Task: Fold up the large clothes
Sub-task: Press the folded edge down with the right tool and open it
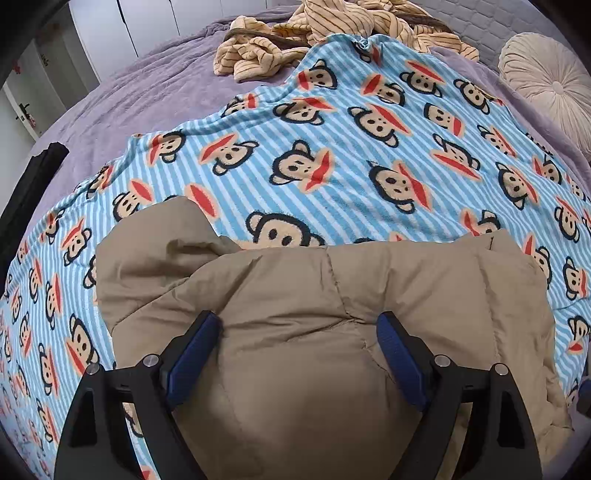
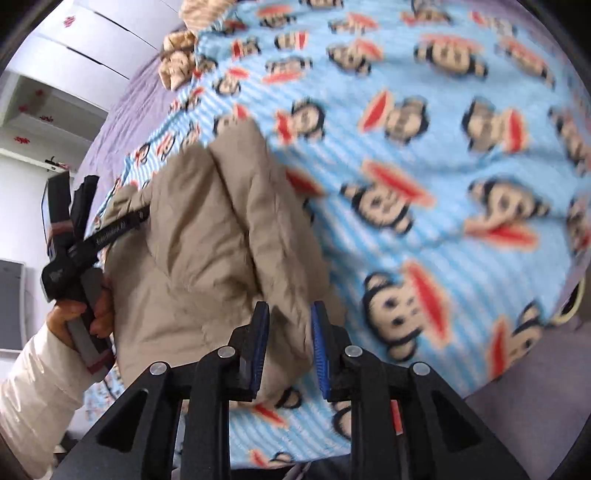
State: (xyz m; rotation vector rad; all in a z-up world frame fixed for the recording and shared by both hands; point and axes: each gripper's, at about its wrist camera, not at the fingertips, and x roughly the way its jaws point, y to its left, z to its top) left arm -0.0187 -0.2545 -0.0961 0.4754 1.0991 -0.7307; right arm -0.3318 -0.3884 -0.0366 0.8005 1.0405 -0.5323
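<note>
A tan padded jacket (image 1: 303, 317) lies partly folded on a blue striped monkey-print blanket (image 1: 332, 155). My left gripper (image 1: 299, 325) is open, its blue-padded fingers spread wide just above the jacket's near part. In the right wrist view the jacket (image 2: 207, 251) lies left of centre on the blanket (image 2: 443, 184). My right gripper (image 2: 288, 314) hovers over the jacket's near right edge with its jaws partly open and nothing between them. The left gripper's body (image 2: 74, 251), held by a hand in a white sleeve, shows at the jacket's left side; its fingertips are hidden there.
A striped tan garment (image 1: 332, 29) is heaped at the far end of the purple bed (image 1: 129, 110). A round cream cushion (image 1: 546, 74) lies at the far right. White wardrobes (image 2: 74, 48) stand beyond the bed. The bed's near edge (image 2: 517, 406) shows at lower right.
</note>
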